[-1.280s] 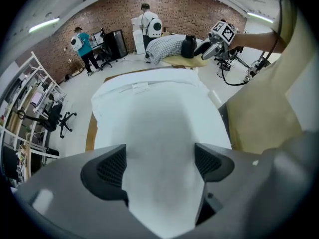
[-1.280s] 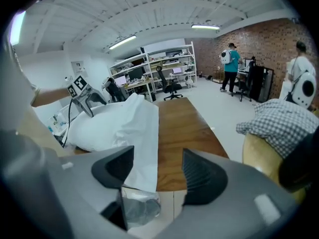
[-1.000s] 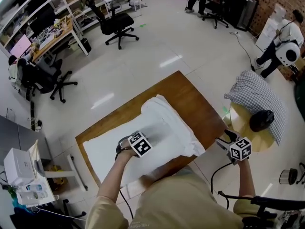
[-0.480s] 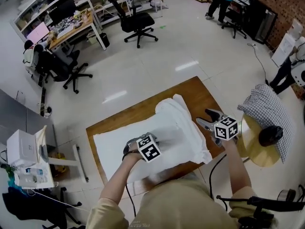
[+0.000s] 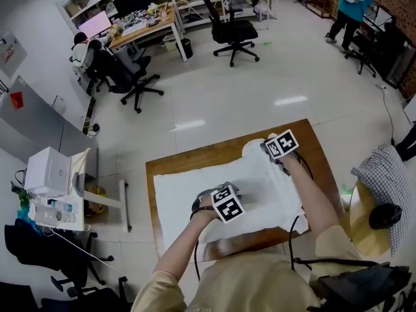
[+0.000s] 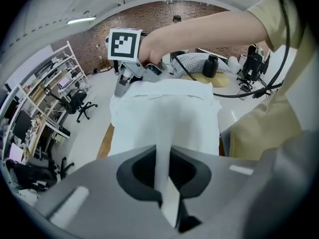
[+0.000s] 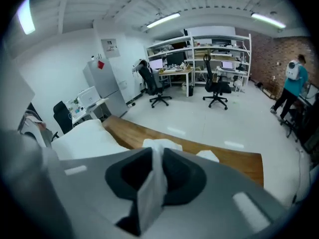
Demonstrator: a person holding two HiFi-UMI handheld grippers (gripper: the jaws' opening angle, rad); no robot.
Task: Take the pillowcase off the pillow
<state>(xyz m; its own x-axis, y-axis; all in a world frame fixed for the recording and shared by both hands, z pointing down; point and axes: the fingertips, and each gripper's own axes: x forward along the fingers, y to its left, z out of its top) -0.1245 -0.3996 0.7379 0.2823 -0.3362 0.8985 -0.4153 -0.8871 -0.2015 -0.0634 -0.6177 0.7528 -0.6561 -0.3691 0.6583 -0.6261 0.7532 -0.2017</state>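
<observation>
A white pillow in its white pillowcase (image 5: 263, 181) lies on the wooden table (image 5: 195, 158), and the loose, flat part of the case (image 5: 175, 203) spreads to the left. My left gripper (image 5: 209, 195) is over the middle of the bedding, shut on a fold of the white fabric (image 6: 162, 148). My right gripper (image 5: 268, 147) is at the pillow's far end. Its jaws have just been closing, and a strip of white fabric (image 7: 154, 178) is pinched between them. The left gripper view shows the right gripper (image 6: 120, 89) at the pillow's far edge.
A round yellow table (image 5: 356, 216) at the right carries a checked pillow (image 5: 385, 174) and a black object (image 5: 385, 214). A white machine (image 5: 49, 173) sits on a stand at the left. Office chairs (image 5: 235, 28) and desks stand on the floor beyond.
The right gripper has swung from beside the round table across to the pillow's far end and closed on fabric there. The left gripper has drifted a little along the bedding, still shut.
</observation>
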